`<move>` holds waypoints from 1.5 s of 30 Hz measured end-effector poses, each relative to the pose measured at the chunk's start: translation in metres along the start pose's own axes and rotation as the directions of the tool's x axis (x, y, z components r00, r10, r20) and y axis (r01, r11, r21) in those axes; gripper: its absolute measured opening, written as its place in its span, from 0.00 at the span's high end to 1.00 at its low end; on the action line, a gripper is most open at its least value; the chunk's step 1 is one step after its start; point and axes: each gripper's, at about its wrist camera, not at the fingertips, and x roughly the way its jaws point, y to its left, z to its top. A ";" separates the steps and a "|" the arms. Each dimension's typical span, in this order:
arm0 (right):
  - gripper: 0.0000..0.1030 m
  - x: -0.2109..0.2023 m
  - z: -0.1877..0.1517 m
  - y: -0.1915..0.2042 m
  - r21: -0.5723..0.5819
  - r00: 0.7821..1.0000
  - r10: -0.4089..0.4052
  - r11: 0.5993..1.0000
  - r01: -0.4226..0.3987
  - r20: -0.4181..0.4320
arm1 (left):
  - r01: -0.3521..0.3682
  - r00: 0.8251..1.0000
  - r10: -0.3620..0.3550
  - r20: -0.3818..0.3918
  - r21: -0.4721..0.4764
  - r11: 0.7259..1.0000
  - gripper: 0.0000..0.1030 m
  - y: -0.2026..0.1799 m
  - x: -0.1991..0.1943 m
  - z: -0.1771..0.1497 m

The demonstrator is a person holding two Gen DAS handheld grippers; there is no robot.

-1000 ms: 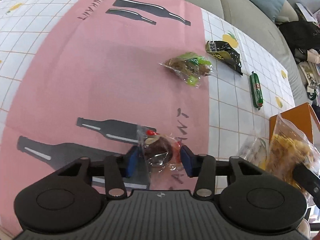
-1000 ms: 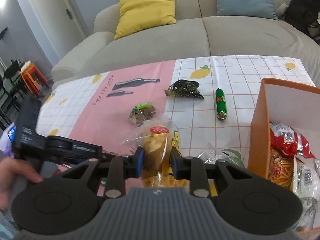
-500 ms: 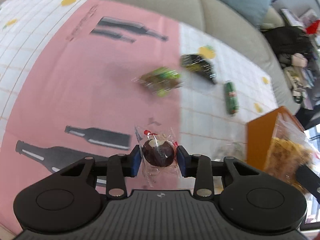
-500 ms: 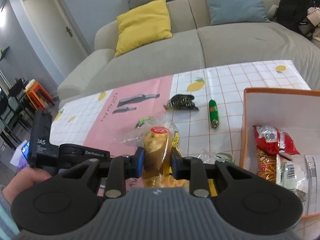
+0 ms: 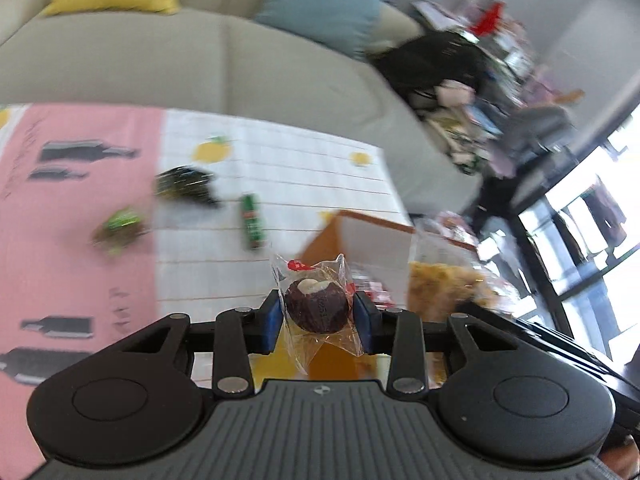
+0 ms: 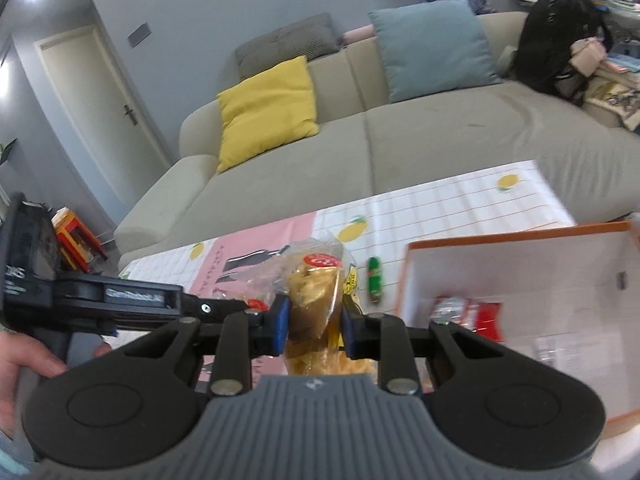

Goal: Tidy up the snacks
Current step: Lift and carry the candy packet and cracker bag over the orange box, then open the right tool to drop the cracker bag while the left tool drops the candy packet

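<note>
Clear-wrapped chocolate cake [image 5: 317, 309] between left tongs [image 5: 317, 316]

**Snacks and fittings, counted**

Two hand-held grippers: the left [image 5: 316, 312] and the right [image 6: 314, 320]. One wrapped chocolate cake [image 5: 317, 309]. One clear bag of yellow chips [image 6: 310, 304]. Three snacks lie loose on the worktop [image 5: 280, 172]: one dark packet [image 5: 184, 186], one green-and-brown packet [image 5: 120, 230], one green sausage stick [image 5: 252, 226]. One orange box [image 6: 520, 280], with at least one red packet [image 6: 468, 312] inside; the rest there is blurred. Three cushions on one sofa [image 6: 400, 152]: yellow [image 6: 268, 110], blue [image 6: 434, 48], grey [image 6: 286, 46].
</note>
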 end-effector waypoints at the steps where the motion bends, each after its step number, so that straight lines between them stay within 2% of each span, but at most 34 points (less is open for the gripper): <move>1: 0.77 -0.006 0.001 -0.006 0.003 1.000 -0.014 1.000 0.014 0.002 | 0.013 1.000 -0.013 -0.004 0.019 1.000 0.59 -0.010 0.002 0.000; 7: 0.77 -0.038 0.007 -0.043 -0.004 0.993 -0.120 0.993 0.120 -0.007 | 0.087 0.995 -0.078 -0.069 0.137 0.987 0.59 -0.075 0.035 0.002; 11: 0.77 -0.044 0.007 -0.070 -0.009 0.978 -0.203 0.979 0.202 -0.048 | 0.115 0.988 -0.092 -0.127 0.191 0.975 0.59 -0.105 0.060 -0.001; 16: 0.77 -0.034 0.003 -0.109 0.010 0.942 -0.304 0.951 0.309 -0.142 | 0.127 0.977 -0.078 -0.198 0.249 0.960 0.59 -0.131 0.090 -0.005; 20: 0.77 -0.025 -0.001 -0.134 0.013 0.920 -0.341 0.937 0.350 -0.196 | 0.120 0.966 -0.041 -0.256 0.304 0.945 0.59 -0.148 0.120 -0.011; 23: 0.78 -0.017 -0.001 -0.143 -0.019 0.902 -0.376 0.924 0.381 -0.212 | 0.118 0.956 -0.015 -0.293 0.338 0.934 0.59 -0.158 0.140 -0.016; 27: 0.78 -0.001 0.000 -0.153 -0.103 0.866 -0.438 0.899 0.426 -0.242 | 0.101 0.948 0.024 -0.317 0.371 0.923 0.59 -0.164 0.164 -0.020; 35: 0.78 0.032 -0.003 -0.176 -0.155 0.826 -0.455 0.891 0.428 -0.334 | 0.087 0.919 0.079 -0.387 0.394 0.915 0.59 -0.162 0.200 -0.027; 38: 0.78 0.041 -0.007 -0.182 -0.153 0.815 -0.448 0.893 0.423 -0.367 | 0.073 0.908 0.103 -0.406 0.397 0.915 0.59 -0.158 0.209 -0.029; 45: 0.77 0.055 -0.018 -0.198 -0.115 0.785 -0.439 0.893 0.435 -0.437 | 0.088 0.887 0.109 -0.448 0.397 0.914 0.57 -0.158 0.221 -0.033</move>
